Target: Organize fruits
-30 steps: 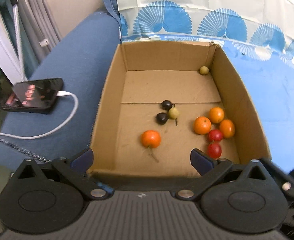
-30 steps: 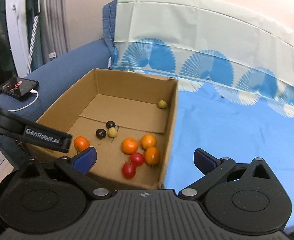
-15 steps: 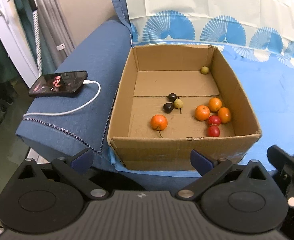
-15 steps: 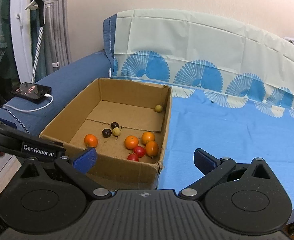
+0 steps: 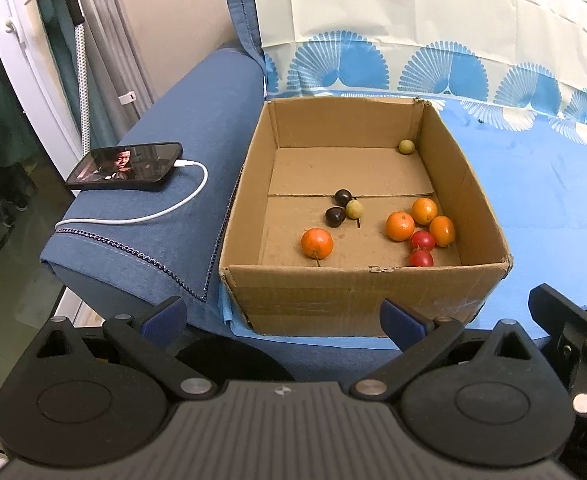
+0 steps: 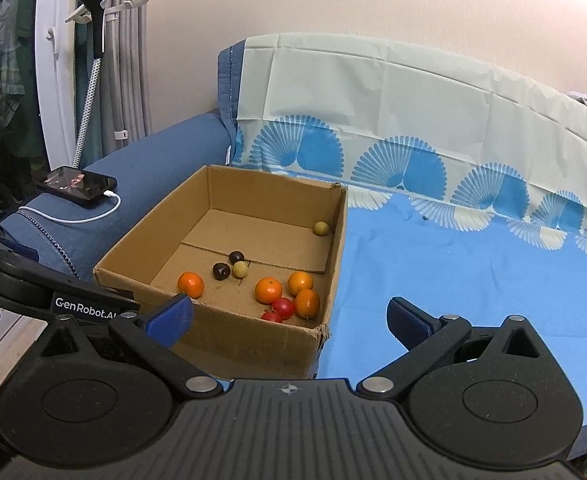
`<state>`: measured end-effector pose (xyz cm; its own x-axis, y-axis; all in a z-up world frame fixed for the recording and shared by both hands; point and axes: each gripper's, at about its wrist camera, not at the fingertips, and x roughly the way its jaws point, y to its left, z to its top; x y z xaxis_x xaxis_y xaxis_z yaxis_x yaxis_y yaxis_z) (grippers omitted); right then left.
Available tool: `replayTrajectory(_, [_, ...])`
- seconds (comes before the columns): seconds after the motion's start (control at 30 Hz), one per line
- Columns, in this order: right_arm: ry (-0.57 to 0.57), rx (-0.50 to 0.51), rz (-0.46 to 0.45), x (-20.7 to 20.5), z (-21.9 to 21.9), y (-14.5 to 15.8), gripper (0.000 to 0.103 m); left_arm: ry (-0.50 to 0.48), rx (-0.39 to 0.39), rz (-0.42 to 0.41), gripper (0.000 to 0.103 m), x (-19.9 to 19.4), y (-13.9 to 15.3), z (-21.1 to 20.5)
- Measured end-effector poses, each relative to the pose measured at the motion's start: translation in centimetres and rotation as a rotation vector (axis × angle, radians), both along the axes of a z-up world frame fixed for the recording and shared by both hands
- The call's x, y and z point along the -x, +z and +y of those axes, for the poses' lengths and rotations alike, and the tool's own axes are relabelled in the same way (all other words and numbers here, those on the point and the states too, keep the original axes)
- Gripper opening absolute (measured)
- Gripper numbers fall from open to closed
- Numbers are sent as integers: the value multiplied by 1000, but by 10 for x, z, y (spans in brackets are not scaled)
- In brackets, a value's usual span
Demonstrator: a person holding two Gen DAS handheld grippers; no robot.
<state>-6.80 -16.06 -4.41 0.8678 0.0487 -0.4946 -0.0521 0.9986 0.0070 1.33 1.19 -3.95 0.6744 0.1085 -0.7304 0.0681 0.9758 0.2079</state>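
An open cardboard box (image 5: pixel 357 292) (image 6: pixel 261 340) sits on a blue-covered sofa seat. Inside lie several orange fruits (image 5: pixel 400 225) (image 6: pixel 268 290), one orange apart at the left (image 5: pixel 316 243) (image 6: pixel 190 284), two red fruits (image 5: pixel 421 258) (image 6: pixel 283 307), two dark fruits (image 5: pixel 334 216) (image 6: pixel 221 271), a green one beside them (image 5: pixel 354 209) (image 6: pixel 240 269) and another green one in the far right corner (image 5: pixel 406 146) (image 6: pixel 321 228). My left gripper (image 5: pixel 283 316) is open and empty, in front of the box. My right gripper (image 6: pixel 289 316) is open and empty, back from the box's near right corner.
A phone (image 5: pixel 127 165) (image 6: pixel 78 185) on a white charging cable (image 5: pixel 153 216) lies on the blue armrest (image 5: pixel 197 128) left of the box. A blue sheet (image 6: pixel 473 280) covers the seat to the right. A patterned cloth (image 6: pixel 393 120) drapes the backrest.
Both grippers have pulled back and up from the box, which now looks smaller and farther. The fruits have not moved. Both grippers stayed open.
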Motion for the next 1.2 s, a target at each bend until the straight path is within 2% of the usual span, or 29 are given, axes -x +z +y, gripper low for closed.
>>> replayTrajectory(1.2, [4, -6, 10, -2, -2, -2, 102, -3, -2, 5, 103, -1, -3, 0])
